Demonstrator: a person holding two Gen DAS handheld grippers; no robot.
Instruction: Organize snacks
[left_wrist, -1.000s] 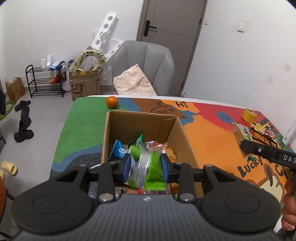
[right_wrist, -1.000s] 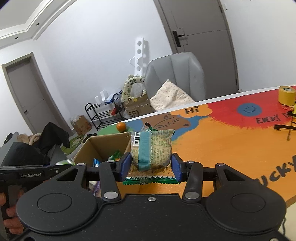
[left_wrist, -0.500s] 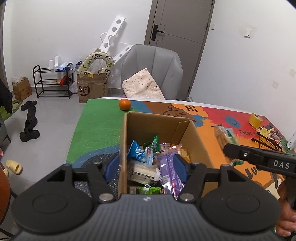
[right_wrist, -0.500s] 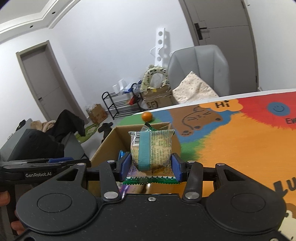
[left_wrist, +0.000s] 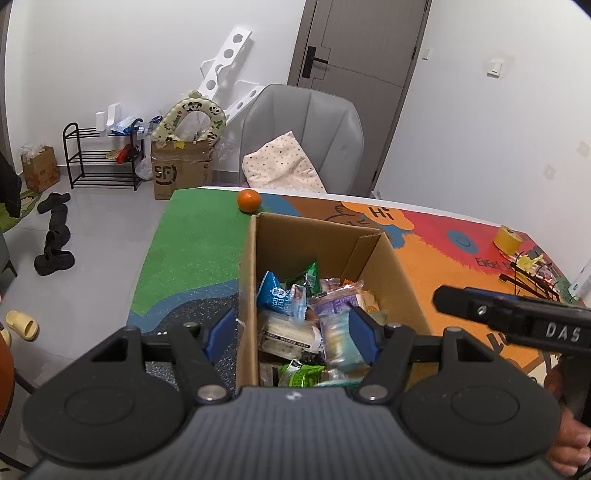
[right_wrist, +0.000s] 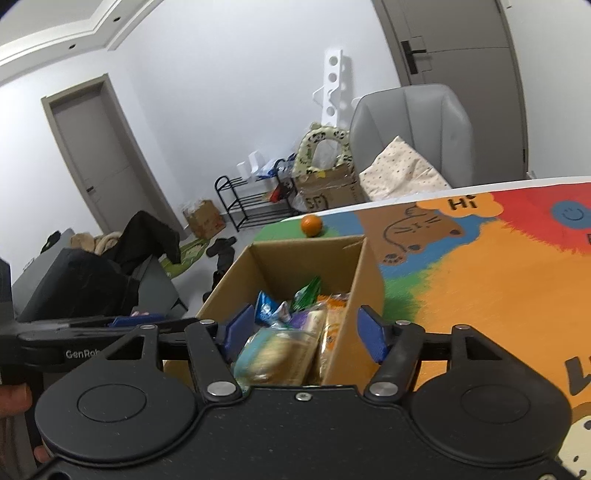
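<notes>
Opening right gripper (right_wrist: 304, 330) above cardboard box (right_wrist: 364, 291); blurred biscuit packet (right_wrist: 275, 352) between jaws, untouched by pads.

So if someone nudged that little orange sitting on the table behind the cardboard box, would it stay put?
Probably not for long. The orange is round and rests free on the flat table mat, so a nudge would likely set it rolling. The cardboard box beside it might stop it on that side. It looks firm rather than squashy, so it should take a push unharmed.
</notes>
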